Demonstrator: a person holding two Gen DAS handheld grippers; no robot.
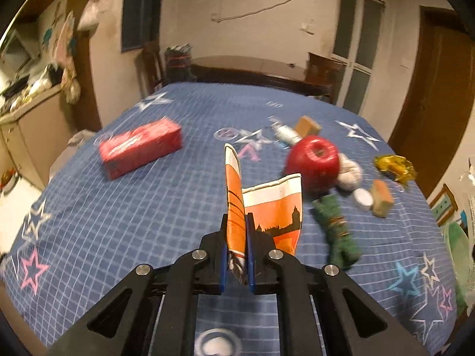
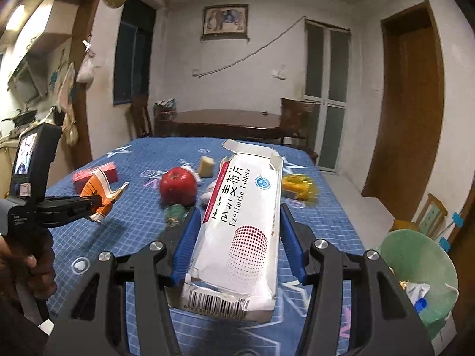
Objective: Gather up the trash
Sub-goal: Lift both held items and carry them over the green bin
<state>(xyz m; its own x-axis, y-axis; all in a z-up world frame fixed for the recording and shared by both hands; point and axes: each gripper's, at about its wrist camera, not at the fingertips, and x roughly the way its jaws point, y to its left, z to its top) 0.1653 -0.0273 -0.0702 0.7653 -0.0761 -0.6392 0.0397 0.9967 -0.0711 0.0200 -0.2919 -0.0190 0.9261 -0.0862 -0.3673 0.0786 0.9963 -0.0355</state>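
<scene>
Left wrist view: my left tongs are clamped tight on a crumpled orange paper cup, lifted above the bench with its blue star cloth. A red box lies far left; an apple and green wrapper sit right. In the right wrist view, my right tongs grip a white tablet box by its sides, with a green bin near right.

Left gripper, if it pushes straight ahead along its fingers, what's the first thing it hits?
Probably only the blue star-print cloth. The left gripper, shut on the flattened orange paper cup, aims between the red box and the apple; neither seems on its line. Depth is unclear.
</scene>
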